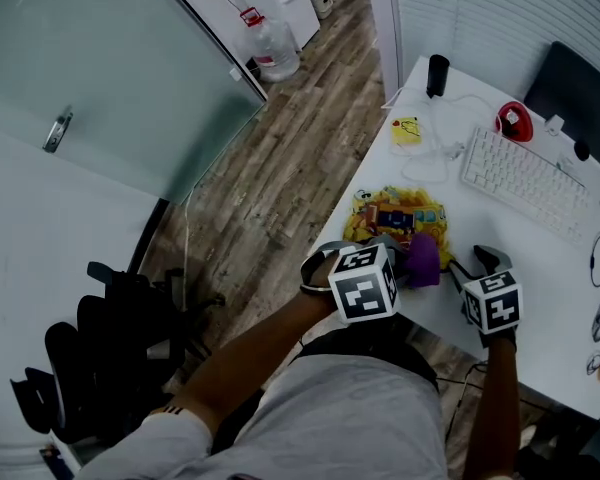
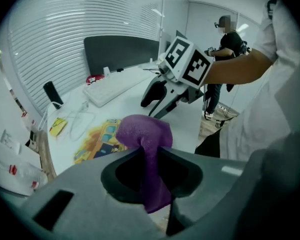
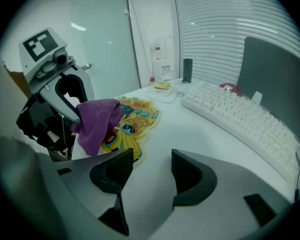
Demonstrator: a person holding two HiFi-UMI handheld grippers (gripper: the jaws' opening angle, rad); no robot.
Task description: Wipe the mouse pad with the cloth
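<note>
- The left gripper [image 2: 150, 171] is nearest, at the counter's [image 1: 540, 268] front edge. Its fingers are clamped on a purple cloth [image 2: 142, 131].
- One strip of the cloth runs down between the fingers. The rest bunches out in a rounded wad just beyond their tips.
- That wad sits over the near edge of the mouse pad [image 1: 395, 213], a yellow pad with a bright cartoon print that lies flat on the counter. Whether cloth and pad touch cannot be told.
- The right gripper [image 3: 152, 166] is beside it, to the right. Its fingers stand apart with only bare white counter between them.
- The cloth lies off to the left of these fingers, near but not touching them, and the pad's right edge is just ahead and to the left.
- Farther back on the right is a white keyboard [image 1: 520, 178], set at an angle and well apart from the pad.
- Behind the pad are a loose white cable [image 1: 435, 153] and a small yellow item [image 1: 407, 130].
- At the far edge stands an upright black cylinder [image 1: 437, 75].
</note>
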